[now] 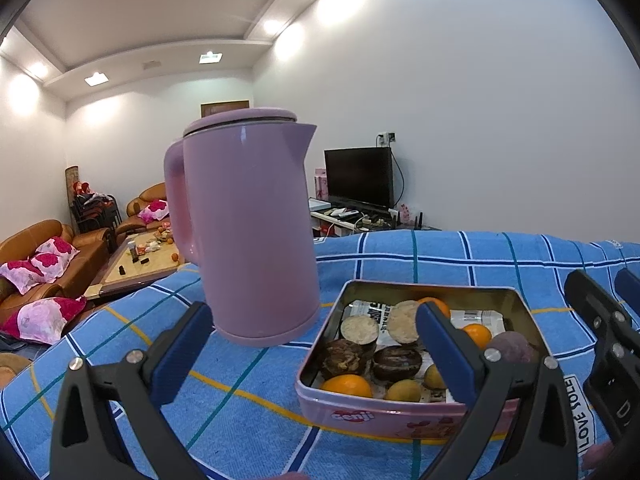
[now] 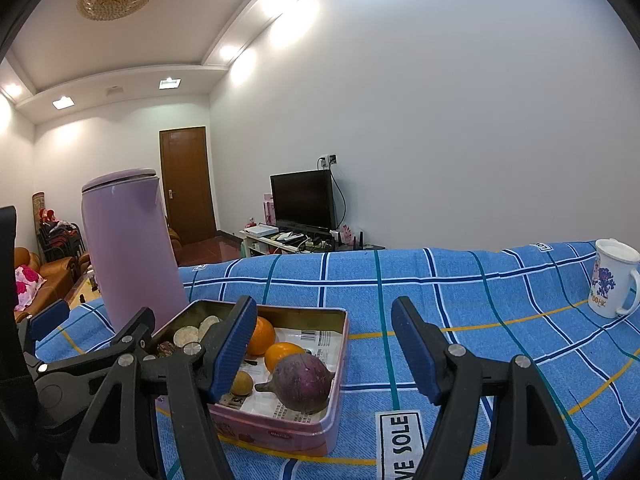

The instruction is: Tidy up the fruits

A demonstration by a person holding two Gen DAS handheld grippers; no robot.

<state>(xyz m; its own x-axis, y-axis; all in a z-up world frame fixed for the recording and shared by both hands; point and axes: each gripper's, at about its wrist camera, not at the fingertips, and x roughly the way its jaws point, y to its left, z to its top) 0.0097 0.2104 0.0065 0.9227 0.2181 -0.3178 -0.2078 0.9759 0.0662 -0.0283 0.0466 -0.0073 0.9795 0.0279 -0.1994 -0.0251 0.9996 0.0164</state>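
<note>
A pink tin box (image 1: 384, 416) sits on the blue checked cloth and holds several fruits: oranges (image 1: 347, 385), small yellow fruits (image 1: 402, 390), dark brown halves (image 1: 397, 361), pale cut rounds (image 1: 359, 330) and a purple round fruit (image 1: 512, 348). In the right wrist view the tin (image 2: 280, 432) shows the purple fruit (image 2: 304, 382) at its near corner beside oranges (image 2: 282, 354). My left gripper (image 1: 312, 352) is open and empty, just short of the tin's left side. My right gripper (image 2: 324, 348) is open and empty, over the tin's right edge.
A tall purple kettle (image 1: 248, 232) stands on the cloth just left of the tin; it also shows in the right wrist view (image 2: 128, 248). A white printed mug (image 2: 612, 280) stands at the far right. The cloth (image 2: 480, 312) stretches right of the tin.
</note>
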